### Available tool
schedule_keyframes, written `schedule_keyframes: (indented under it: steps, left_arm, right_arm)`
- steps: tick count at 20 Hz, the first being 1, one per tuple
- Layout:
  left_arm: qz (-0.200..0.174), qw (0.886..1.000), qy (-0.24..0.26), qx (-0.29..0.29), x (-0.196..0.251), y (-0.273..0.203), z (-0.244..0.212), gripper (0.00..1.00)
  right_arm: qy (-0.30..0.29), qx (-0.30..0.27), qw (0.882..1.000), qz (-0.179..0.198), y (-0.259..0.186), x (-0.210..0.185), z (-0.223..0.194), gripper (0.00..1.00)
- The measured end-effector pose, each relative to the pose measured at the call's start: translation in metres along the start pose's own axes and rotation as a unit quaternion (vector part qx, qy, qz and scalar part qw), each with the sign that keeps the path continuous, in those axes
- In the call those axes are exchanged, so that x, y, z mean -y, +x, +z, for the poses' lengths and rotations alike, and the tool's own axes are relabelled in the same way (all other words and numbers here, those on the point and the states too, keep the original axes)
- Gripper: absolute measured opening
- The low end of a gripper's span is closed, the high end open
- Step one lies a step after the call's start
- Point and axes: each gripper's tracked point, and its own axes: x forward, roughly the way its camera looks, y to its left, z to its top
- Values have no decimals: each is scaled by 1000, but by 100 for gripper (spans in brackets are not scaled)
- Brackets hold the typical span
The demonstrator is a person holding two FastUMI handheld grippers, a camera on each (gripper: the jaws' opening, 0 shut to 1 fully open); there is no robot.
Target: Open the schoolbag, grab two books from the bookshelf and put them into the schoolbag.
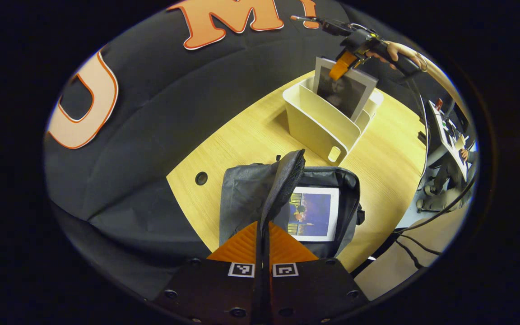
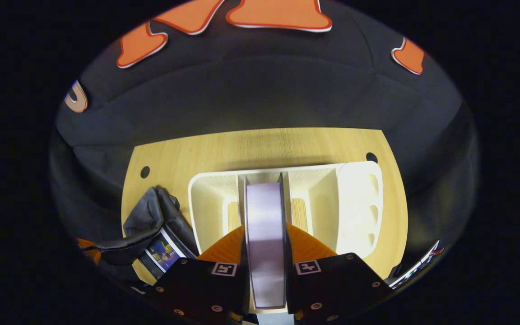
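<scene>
second book coming out of the shelf

the right gripper point(image 2: 265, 253) pinches a thin white-edged book point(image 2: 265, 225) standing in the cream plastic bookshelf point(image 2: 355, 203). the left gripper point(image 1: 262, 239) squeezes what looks like the flap of the open grey schoolbag point(image 1: 246, 194), where a blue-picture book point(image 1: 314, 212) lies inside, on the wooden table point(image 1: 242, 135).

Both hand-held grippers point(image 1: 263, 232) point(image 2: 265, 243) clamped, well apart.

table point(image 1: 391, 162): light wood | on it: schoolbag point(image 1: 246, 194), white bookshelf point(image 1: 318, 122)
</scene>
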Motion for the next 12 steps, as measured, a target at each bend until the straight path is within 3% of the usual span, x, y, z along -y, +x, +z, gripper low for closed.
schedule_keyframes:
  steps: [3,7,12]
  left_arm:
    - [-13,1000,10,8,1,2,-1,0]
    - [-24,999,26,22,-2,4,3,0]
    - [-33,997,59,33,-4,5,7,0]
  right_arm:
    - [3,36,999,-8,-45,4,9,32]
    - [3,92,996,9,-116,-1,10,31]
    - [15,141,986,83,-177,-41,-33,30]
